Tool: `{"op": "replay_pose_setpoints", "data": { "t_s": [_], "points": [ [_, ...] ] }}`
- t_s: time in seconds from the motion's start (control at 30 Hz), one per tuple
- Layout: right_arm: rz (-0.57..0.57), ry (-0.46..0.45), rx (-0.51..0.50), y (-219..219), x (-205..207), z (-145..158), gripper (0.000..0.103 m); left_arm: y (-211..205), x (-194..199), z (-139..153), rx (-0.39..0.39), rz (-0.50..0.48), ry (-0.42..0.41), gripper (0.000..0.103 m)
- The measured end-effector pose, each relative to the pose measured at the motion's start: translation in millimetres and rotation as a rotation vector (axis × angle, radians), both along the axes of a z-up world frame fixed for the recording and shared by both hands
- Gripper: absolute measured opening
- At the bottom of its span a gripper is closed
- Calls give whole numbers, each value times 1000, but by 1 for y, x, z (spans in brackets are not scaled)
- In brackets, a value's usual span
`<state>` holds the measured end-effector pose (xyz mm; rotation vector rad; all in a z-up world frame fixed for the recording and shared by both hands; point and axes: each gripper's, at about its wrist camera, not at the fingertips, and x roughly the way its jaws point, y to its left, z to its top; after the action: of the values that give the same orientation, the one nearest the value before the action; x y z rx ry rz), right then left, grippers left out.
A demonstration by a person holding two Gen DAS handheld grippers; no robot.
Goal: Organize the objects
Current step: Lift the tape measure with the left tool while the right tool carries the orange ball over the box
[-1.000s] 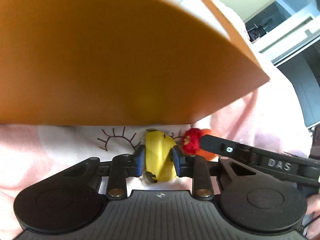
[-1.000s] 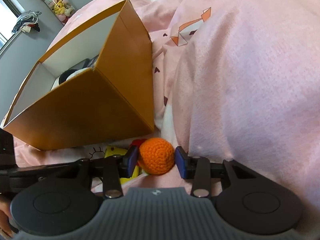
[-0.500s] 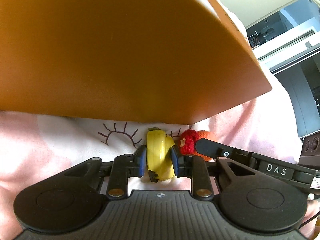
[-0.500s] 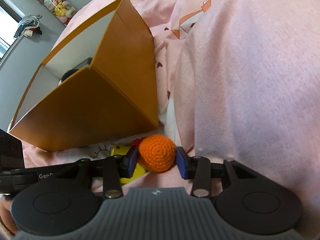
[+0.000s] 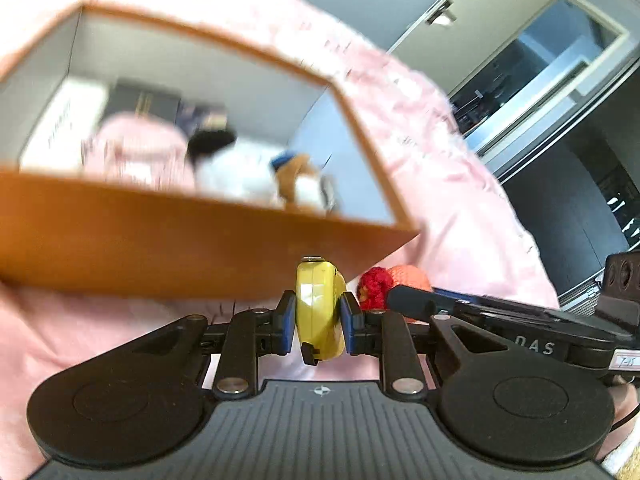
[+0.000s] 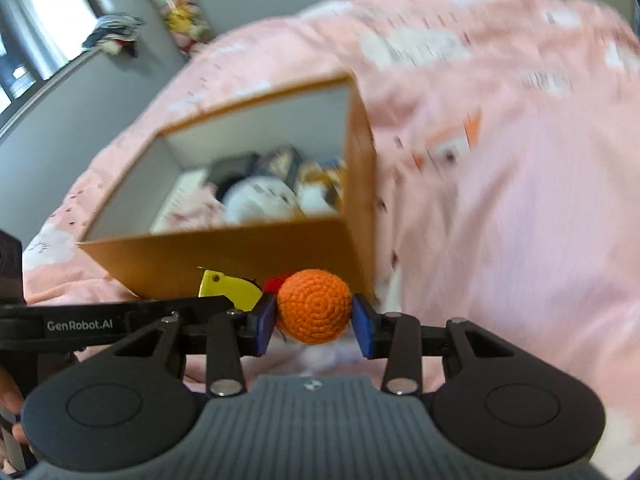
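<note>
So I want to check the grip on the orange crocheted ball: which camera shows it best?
The right wrist view: the orange crocheted ball sits centred, its whole front showing between the right gripper jaws. The left wrist view shows only a pale orange sliver behind a red tuft and the other gripper's finger.

both toys lifted above bedspread (image 5: 80, 328)

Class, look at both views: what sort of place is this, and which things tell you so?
Most likely a bedroom: a pink printed duvet fills both views, soft toys hang on the grey wall, and an orange box of plush toys sits on the bedding.
</note>
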<state>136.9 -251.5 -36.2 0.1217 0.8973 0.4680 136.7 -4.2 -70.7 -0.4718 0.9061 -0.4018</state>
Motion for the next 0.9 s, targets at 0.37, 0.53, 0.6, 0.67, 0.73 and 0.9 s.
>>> {"op": "replay_pose_setpoints", "data": {
  "t_s": [0.37,0.53,0.6,0.67,0.73,0.9],
  "points": [
    [123,-188,-85,24,25,68,43,21,27,54,4,78,-135,26],
    [211,-221,-169,50,65,71,43,28,66,67,48,80,-127,25],
    [245,-228,-228,65,85,66,43,31,84,65,59,80,-105,25],
    [299,-219,-275,80,105,56,43,34,99,60,71,84,-78,25],
    [350,-202,-331,94,124,44,43,36,113,51,79,85,-48,25],
    [487,-216,-551,129,162,11,43,38,147,28,70,81,17,25]
  ]
}}
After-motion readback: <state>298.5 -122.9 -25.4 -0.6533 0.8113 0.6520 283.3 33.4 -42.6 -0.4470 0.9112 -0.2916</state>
